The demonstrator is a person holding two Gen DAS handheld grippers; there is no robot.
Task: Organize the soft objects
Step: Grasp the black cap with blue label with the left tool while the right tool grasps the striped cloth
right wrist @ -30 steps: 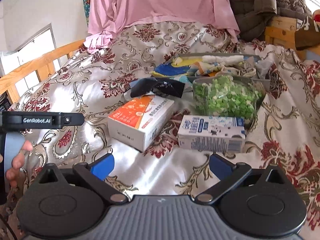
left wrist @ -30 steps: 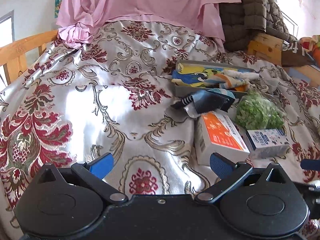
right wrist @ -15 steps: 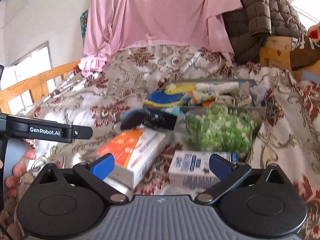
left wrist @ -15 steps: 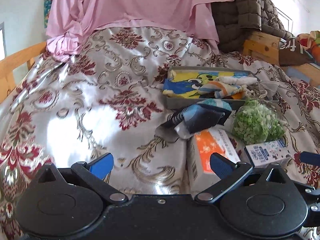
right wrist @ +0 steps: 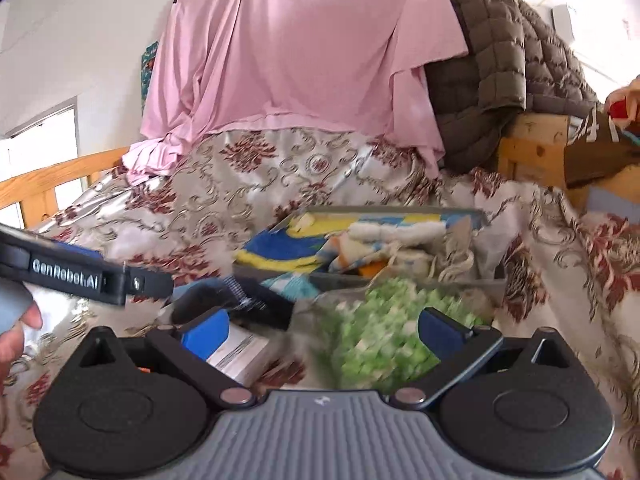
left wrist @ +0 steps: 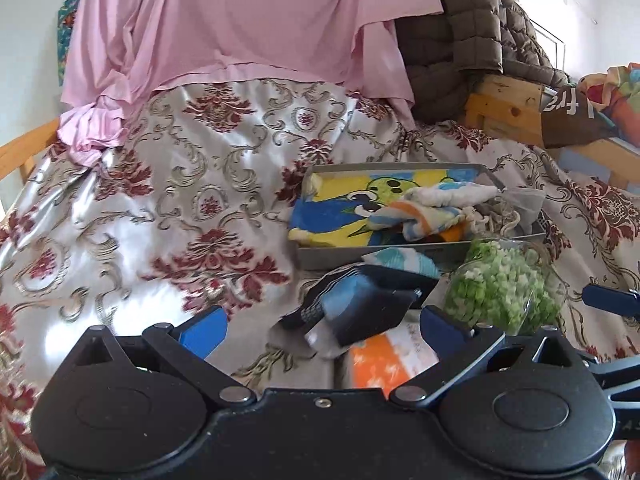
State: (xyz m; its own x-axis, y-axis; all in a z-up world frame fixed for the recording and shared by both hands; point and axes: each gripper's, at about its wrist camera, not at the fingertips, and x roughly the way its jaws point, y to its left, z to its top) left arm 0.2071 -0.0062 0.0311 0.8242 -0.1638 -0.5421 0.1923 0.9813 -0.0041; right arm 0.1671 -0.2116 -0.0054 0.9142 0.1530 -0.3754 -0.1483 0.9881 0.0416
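Note:
A grey tray (left wrist: pixel 384 258) on the bedspread holds a blue and yellow cartoon towel (left wrist: pixel 340 210), rolled cloths (left wrist: pixel 436 208) and cord. In front of it lies a dark and blue striped sock bundle (left wrist: pixel 360 304), partly on an orange and white box (left wrist: pixel 384 364). A clear bag of green pieces (left wrist: pixel 504 288) lies to its right. My left gripper (left wrist: pixel 324 330) is open, its fingers either side of the sock bundle. My right gripper (right wrist: pixel 324 330) is open just before the green bag (right wrist: pixel 384 328). The tray (right wrist: pixel 400 276) and the socks (right wrist: pixel 236 300) also show in the right wrist view.
A floral satin bedspread (left wrist: pixel 160 200) covers the bed. Pink fabric (left wrist: pixel 240 20) and a brown quilted jacket (left wrist: pixel 460 40) hang at the back. A wooden frame (left wrist: pixel 504 108) stands at the right, a wooden rail (right wrist: pixel 48 184) at the left.
Both grippers have moved forward toward the tray. The socks now sit between my left fingers and the green bag fills the space before my right fingers. Both stay open.

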